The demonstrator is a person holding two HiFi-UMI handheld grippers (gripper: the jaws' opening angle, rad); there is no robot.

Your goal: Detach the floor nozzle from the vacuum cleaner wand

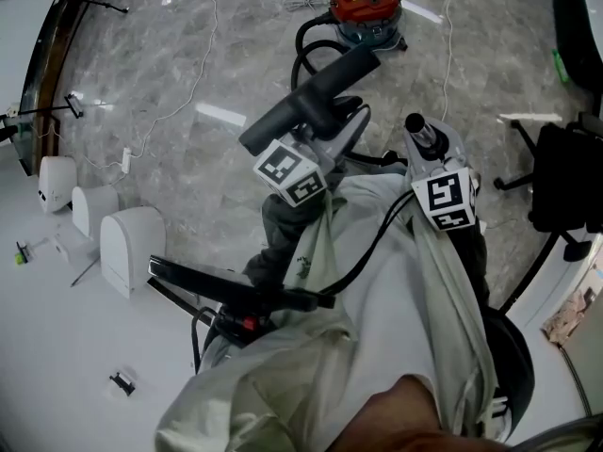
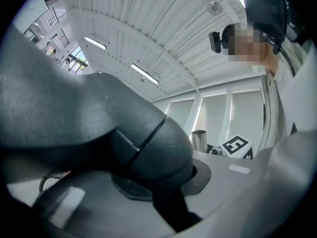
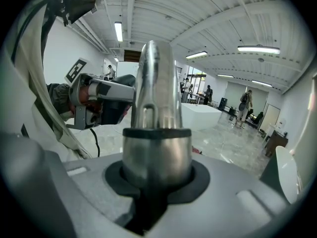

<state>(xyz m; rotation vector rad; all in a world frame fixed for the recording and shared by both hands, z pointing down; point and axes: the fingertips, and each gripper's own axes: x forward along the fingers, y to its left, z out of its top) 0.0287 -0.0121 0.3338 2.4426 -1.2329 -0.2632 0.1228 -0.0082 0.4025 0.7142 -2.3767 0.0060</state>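
In the head view my left gripper (image 1: pixel 325 121) is shut on the dark grey floor nozzle (image 1: pixel 311 102), which runs slantwise above the marble floor. The left gripper view shows its elbowed neck (image 2: pixel 148 148) filling the jaws. My right gripper (image 1: pixel 429 144) is shut on the shiny metal wand (image 3: pixel 156 133), whose dark-tipped end (image 1: pixel 416 125) pokes up past the jaws. Wand and nozzle are apart, with a gap between them. The wand's open end (image 2: pixel 199 140) appears beside the right gripper's marker cube (image 2: pixel 237 147).
The red canister vacuum (image 1: pixel 367 8) sits on the floor ahead, its black hose (image 1: pixel 306 45) curling towards me. A white table with boxy white devices (image 1: pixel 132 248) is on the left, an office chair (image 1: pixel 565 177) on the right. People (image 3: pixel 245 105) stand far off.
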